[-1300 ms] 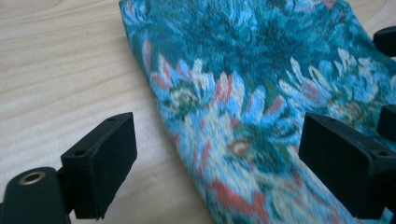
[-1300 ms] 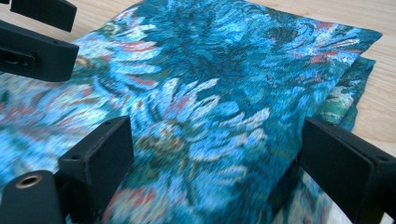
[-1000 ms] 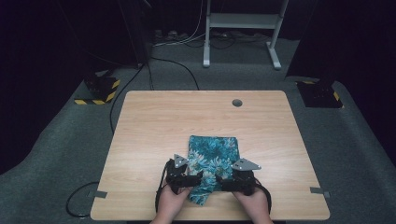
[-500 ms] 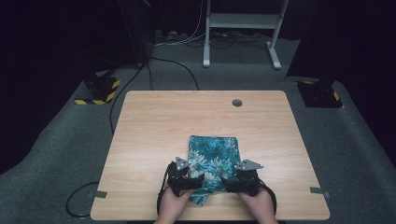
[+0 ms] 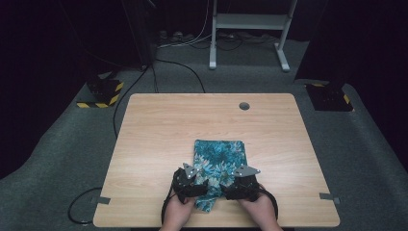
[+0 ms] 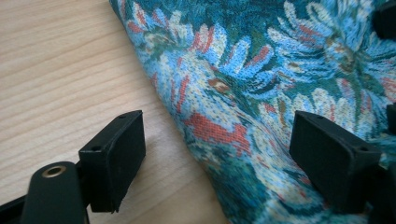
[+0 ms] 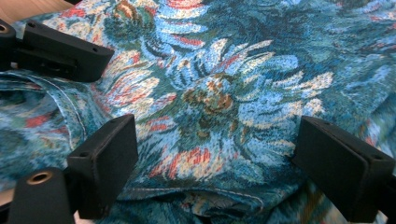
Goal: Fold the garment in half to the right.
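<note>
Floral cloth point(image 5: 219, 159) lay folded on the desk point(image 5: 159, 125); your left tongs point(image 6: 219, 163) and right tongs point(image 7: 217, 168) had just narrowed (pads not yet gripping), so pinching looked imminent.

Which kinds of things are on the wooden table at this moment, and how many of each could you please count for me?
Floral cloth, folded, teal with blue and red flowers: 1
Handheld grippers: 2, the left gripper and the right gripper, both with jaws apart at the cloth's near end
Total: 3
</note>
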A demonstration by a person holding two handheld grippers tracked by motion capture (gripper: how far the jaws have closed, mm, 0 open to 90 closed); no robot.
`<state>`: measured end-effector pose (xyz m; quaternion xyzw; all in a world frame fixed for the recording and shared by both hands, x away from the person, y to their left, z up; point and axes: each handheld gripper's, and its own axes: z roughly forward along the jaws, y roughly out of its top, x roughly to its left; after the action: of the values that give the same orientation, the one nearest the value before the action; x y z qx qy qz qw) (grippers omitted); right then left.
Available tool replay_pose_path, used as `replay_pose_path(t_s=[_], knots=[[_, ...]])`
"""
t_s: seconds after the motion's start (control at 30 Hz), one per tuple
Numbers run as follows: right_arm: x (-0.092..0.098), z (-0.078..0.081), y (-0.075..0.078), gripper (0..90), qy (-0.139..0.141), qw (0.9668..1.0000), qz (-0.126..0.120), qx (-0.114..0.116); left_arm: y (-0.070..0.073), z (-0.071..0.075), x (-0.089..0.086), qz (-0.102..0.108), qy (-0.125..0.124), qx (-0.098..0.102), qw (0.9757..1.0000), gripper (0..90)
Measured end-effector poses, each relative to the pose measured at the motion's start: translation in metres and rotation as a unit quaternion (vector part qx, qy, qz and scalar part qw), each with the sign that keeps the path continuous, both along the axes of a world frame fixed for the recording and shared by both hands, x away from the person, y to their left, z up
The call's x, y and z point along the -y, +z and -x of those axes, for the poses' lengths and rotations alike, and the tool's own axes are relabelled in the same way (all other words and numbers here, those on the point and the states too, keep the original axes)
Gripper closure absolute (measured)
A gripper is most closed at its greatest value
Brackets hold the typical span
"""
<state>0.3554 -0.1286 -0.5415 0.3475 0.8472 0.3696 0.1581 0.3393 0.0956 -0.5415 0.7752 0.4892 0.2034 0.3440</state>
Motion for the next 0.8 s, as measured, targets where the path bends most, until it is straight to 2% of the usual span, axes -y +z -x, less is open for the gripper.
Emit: replay_pose_path(t_s=[0.07, 0.2, 0.47, 0.53, 0.6, 0.67, 0.8], knots=[[-0.001, -0.006, -0.001, 14.3, 0.005, 1.0000, 0.000, 0.008, 0.000, -0.004, 0.000, 0.000, 0.004, 0.000, 1.0000, 18.9], [-0.005, -0.019, -0.001, 14.5, 0.005, 1.0000, -0.001, 0.008, 0.001, -0.016, -0.004, -0.003, 0.008, -0.003, 1.0000, 18.8], [-0.015, -0.040, -0.001, 14.3, -0.009, 0.9999, -0.007, 0.005, 0.001, -0.048, -0.017, -0.003, 0.010, -0.004, 0.9999, 19.0], [-0.016, -0.042, -0.001, 13.0, -0.011, 0.9999, -0.009, 0.004, 0.002, -0.048, -0.017, 0.001, 0.007, -0.008, 0.9999, 18.9], [-0.017, -0.043, 0.000, 11.3, -0.011, 0.9999, -0.009, 0.000, 0.003, -0.045, -0.019, 0.021, 0.003, -0.014, 0.9997, 17.6], [-0.016, -0.041, 0.002, 9.9, -0.015, 0.9998, -0.014, -0.004, 0.004, -0.039, -0.021, 0.032, 0.001, -0.014, 0.9994, 15.1], [-0.016, -0.031, 0.006, 9.6, -0.014, 0.9995, -0.027, 0.002, 0.008, -0.018, -0.025, 0.050, -0.007, -0.002, 0.9987, 14.7]])
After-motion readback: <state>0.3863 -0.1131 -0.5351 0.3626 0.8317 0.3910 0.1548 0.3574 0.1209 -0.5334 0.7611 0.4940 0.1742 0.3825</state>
